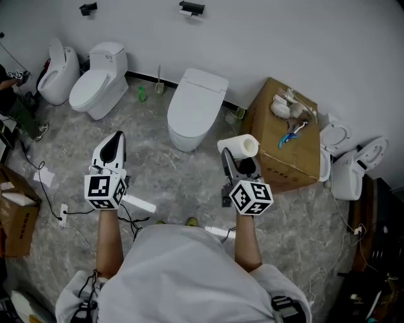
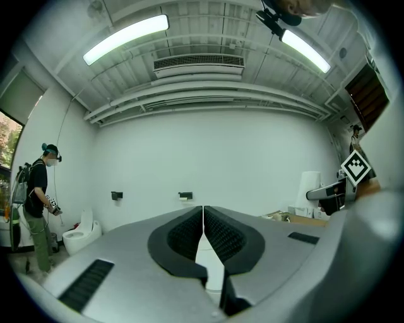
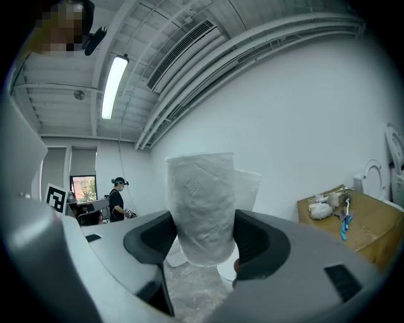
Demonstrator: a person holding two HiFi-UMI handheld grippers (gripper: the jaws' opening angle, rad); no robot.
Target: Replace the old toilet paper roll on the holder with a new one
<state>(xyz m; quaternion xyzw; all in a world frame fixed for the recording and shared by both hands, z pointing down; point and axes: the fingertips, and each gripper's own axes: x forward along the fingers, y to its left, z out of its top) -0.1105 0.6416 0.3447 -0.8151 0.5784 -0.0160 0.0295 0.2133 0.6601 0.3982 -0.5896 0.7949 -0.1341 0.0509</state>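
Note:
My right gripper (image 1: pixel 234 158) is shut on a new white toilet paper roll (image 1: pixel 240 146), held level above the floor. In the right gripper view the roll (image 3: pixel 201 208) stands upright between the two dark pads of that gripper (image 3: pixel 202 236), filling the gap. My left gripper (image 1: pixel 115 141) is held out level to the left with its jaws together and nothing in them; in its own view the left gripper (image 2: pixel 203 211) has its pads meeting along a thin line. Two black holders (image 1: pixel 191 9) (image 1: pixel 88 8) are fixed high on the white wall ahead. What they carry is too small to tell.
A white toilet (image 1: pixel 194 107) stands straight ahead against the wall, and two more toilets (image 1: pixel 98 85) are at the left. A cardboard box (image 1: pixel 284 142) with cleaning items is at the right. Cables (image 1: pixel 69 211) lie on the marble floor. Another person (image 2: pixel 36 202) stands far left.

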